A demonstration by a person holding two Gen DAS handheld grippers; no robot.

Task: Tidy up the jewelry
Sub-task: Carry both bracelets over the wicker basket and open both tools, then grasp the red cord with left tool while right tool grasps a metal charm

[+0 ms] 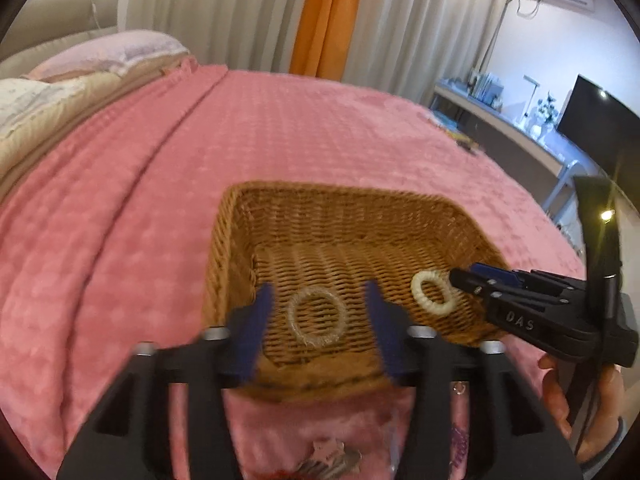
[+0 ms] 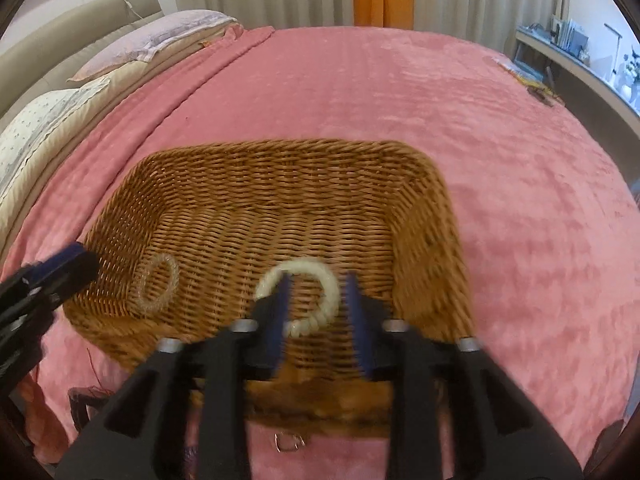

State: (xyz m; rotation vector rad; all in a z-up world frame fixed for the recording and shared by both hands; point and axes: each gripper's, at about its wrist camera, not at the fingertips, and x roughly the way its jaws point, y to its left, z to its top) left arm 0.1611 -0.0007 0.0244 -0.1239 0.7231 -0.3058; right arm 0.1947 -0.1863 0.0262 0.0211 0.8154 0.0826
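Note:
A brown wicker basket [image 1: 340, 216] [image 2: 280, 168] sits on the pink bedspread. A clear spiral hair tie [image 1: 317, 317] [image 2: 157, 283] lies on its floor. A cream spiral hair tie [image 1: 432, 293] [image 2: 316, 280] lies to its right. My left gripper [image 1: 320, 312] is open above the basket's near edge, its jaws either side of the clear tie. My right gripper [image 2: 318, 300] [image 1: 460, 278] is open over the cream tie, which lies between its jaws, not clamped.
Small items lie on the bedspread in front of the basket: a metal hair clip [image 1: 332, 460], a small silver ring [image 2: 289, 441], reddish and purple pieces [image 2: 40, 412]. Pillows [image 2: 52, 120] are at the far left. A desk with a monitor [image 1: 596, 128] stands at the right.

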